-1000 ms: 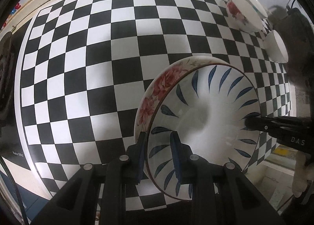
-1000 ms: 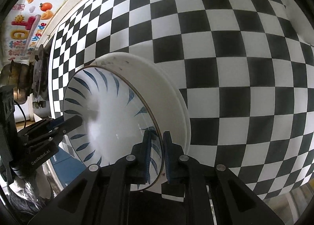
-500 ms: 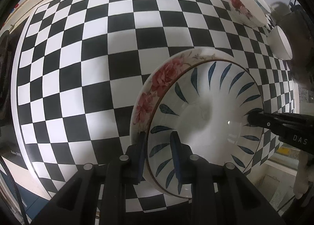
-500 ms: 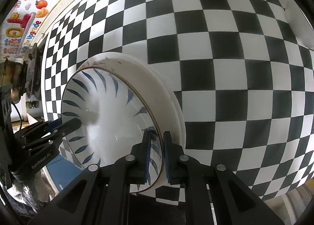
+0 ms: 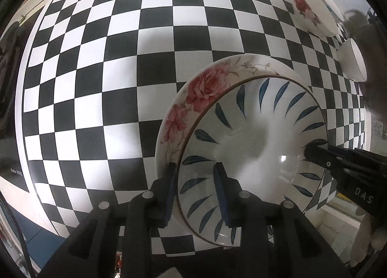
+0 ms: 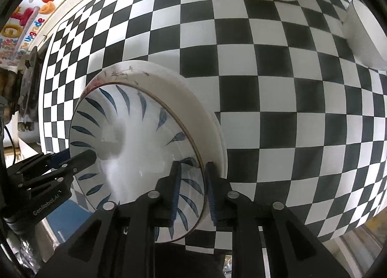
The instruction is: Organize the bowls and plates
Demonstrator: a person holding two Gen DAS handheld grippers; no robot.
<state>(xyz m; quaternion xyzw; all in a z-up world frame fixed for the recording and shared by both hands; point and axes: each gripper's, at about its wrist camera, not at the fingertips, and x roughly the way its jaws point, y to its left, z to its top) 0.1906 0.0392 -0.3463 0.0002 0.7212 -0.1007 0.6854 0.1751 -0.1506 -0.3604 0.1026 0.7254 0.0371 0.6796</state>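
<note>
Left gripper (image 5: 194,190) and right gripper (image 6: 192,189) straddle opposite rims of the leaf plate (image 5: 254,147), jaws opening, pads clear. The plate sits nested on the rose plate (image 5: 193,98) on the checkered table (image 5: 96,72). Judged rigid, glazed, slippery, breakable; grip at the rim.

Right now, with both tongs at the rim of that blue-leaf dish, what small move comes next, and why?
Probably lift both tongs straight up and clear. The blue-leaf dish already sits nested in the rose-patterned plate on the checkered table. The left tongs and right tongs are opening, with gaps showing beside the rim, so the stacking looks done.
</note>
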